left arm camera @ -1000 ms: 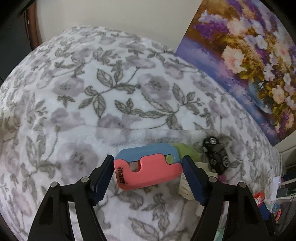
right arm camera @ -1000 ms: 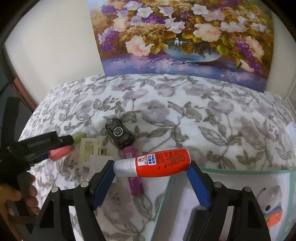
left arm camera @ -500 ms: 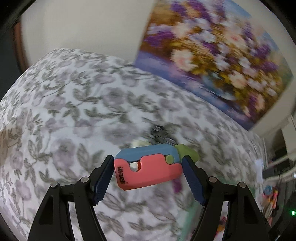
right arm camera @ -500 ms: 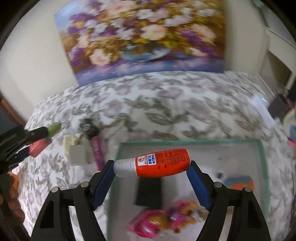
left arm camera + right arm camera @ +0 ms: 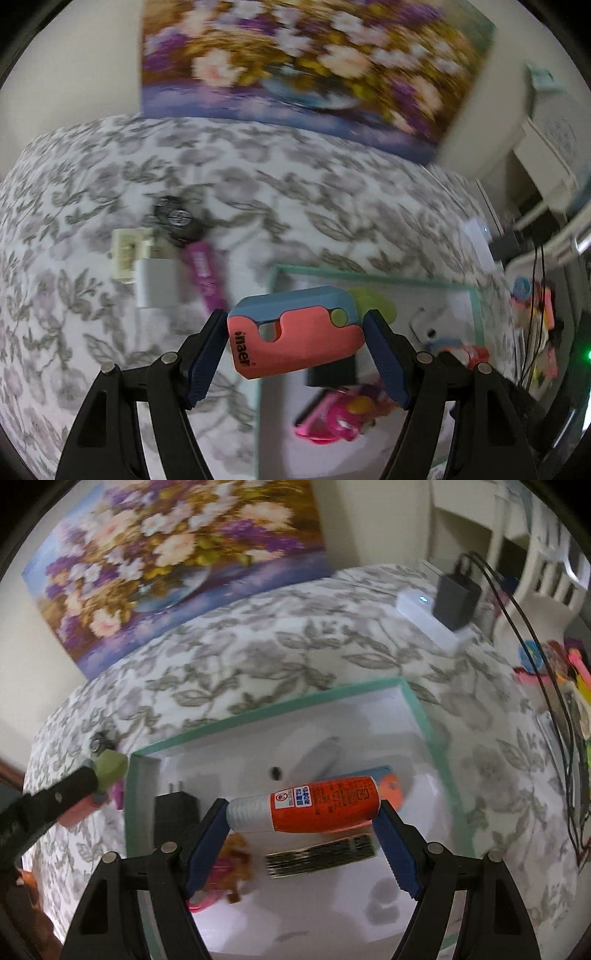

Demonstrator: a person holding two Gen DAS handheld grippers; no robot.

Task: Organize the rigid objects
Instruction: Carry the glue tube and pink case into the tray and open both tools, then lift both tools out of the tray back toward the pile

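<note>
While both grippers hang over the green-rimmed box (image 5: 417,705) on the floral blanket (image 5: 258,657), each grasps 1 item crosswise between its blue pads. The left gripper (image 5: 297,341) clamps a pink-and-blue toy (image 5: 295,332), long axis left to right, green tip toward the right; "inaer" runs along its left end. The right gripper (image 5: 304,814) clamps an orange tube (image 5: 306,805) lying level, silver cap pointing left, its white label printed in Japanese too small to read.
</note>
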